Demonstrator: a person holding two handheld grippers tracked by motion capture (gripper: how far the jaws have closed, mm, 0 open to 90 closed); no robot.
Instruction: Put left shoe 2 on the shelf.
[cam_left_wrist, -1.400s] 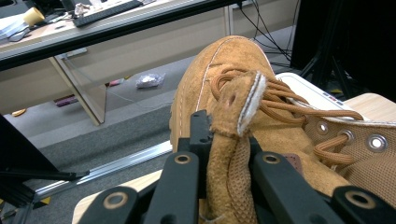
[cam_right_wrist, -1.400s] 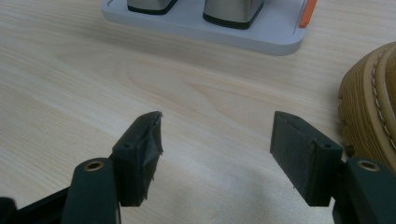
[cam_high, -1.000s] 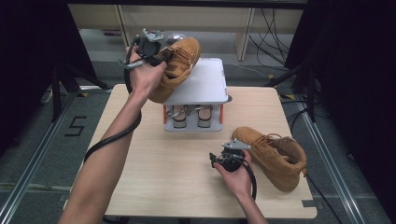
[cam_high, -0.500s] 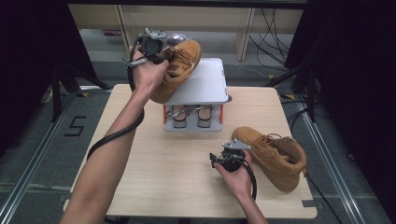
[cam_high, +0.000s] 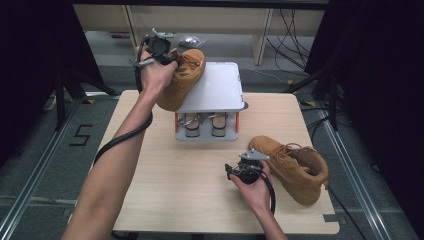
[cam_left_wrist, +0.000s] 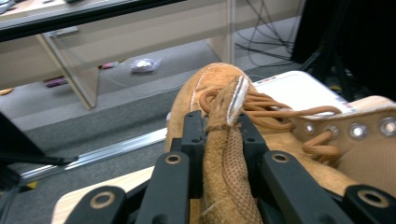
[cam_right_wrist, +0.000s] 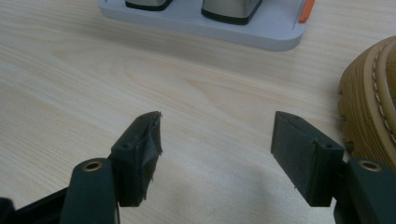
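High view: a person works at a light wooden table with a gripper in each hand. The left gripper is raised over the far left part of the table and holds a tan boot by its tongue. The boot's sole leans against the left edge of the top shelf of a small grey shoe rack, which stands at the middle of the far edge. Two shoes sit side by side on the rack's lower level.

Left gripper view: the tongue runs up between the two black jaws. They have just been opening, yet the pads still lie against the leather on both sides. The brown laces and metal eyelets show to the right of the tongue.

The right gripper hangs low over the near right part of the table, just beside the toe of a second tan boot lying near the right edge.

Right gripper view: the jaws stand wide apart with bare tabletop between them; the second boot's ribbed sole is at the right, clear of the jaws.
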